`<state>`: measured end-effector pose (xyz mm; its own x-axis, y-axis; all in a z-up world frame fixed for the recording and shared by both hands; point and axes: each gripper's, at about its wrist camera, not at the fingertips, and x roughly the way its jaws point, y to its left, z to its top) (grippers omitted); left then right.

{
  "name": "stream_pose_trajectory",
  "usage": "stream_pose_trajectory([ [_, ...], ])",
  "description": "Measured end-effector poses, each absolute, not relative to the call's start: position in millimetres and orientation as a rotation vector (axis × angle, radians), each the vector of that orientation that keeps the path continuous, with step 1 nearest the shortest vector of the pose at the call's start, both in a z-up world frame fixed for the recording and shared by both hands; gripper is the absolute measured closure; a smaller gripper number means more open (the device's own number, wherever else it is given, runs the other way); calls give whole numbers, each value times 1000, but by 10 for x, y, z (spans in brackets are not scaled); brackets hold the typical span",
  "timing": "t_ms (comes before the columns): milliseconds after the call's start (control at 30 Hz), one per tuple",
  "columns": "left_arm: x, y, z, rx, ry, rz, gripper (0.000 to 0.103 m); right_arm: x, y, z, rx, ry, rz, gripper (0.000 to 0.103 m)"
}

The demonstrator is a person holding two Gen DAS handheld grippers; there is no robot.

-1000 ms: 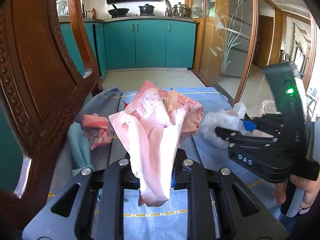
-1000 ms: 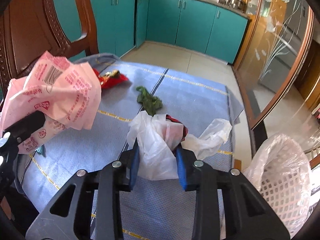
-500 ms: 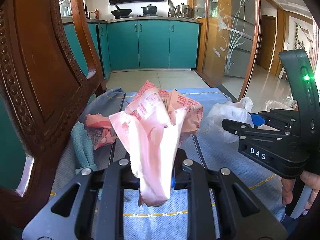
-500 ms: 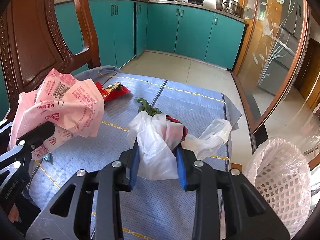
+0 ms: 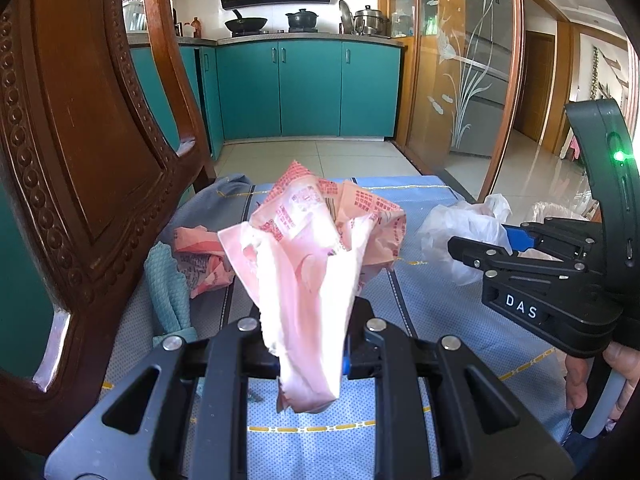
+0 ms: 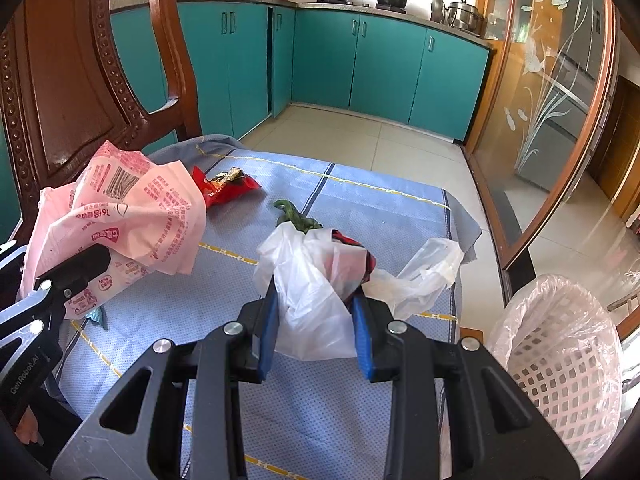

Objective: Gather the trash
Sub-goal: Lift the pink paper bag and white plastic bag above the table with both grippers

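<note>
My left gripper [image 5: 306, 354] is shut on a crumpled pink printed wrapper [image 5: 316, 248], held up above the blue tablecloth [image 5: 320, 444]; the same pink wrapper [image 6: 132, 216] shows at the left of the right wrist view. My right gripper [image 6: 316, 334] is shut on a white plastic bag [image 6: 312, 288] with something red inside, also lifted off the cloth. The bag [image 5: 464, 232] appears at the right of the left wrist view, in the right gripper [image 5: 480, 250]. Loose on the cloth lie a second pink wrapper [image 5: 200, 256], a red snack packet [image 6: 226, 190] and a green scrap [image 6: 296, 218].
A carved wooden chair back [image 5: 80, 160] stands close on the left. A white lattice bin [image 6: 560, 352] lined with a clear bag sits off the table's right edge. A teal cloth [image 5: 166, 292] lies by the chair. Teal kitchen cabinets [image 6: 360, 64] and tiled floor lie beyond.
The right gripper with its white bag has shifted slightly rightward and higher in the left wrist view. Both grips are unchanged and the left hand has stayed put.
</note>
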<state>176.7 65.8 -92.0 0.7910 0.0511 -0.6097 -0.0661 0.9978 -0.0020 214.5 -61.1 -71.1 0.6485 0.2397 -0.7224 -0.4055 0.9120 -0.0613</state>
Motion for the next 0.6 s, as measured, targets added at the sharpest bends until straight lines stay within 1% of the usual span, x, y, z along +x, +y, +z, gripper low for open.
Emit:
stream_pose_trajectory([
  [600, 1755, 666, -930, -30, 655, 65, 83, 2145, -628, -708, -218, 780, 367, 70],
])
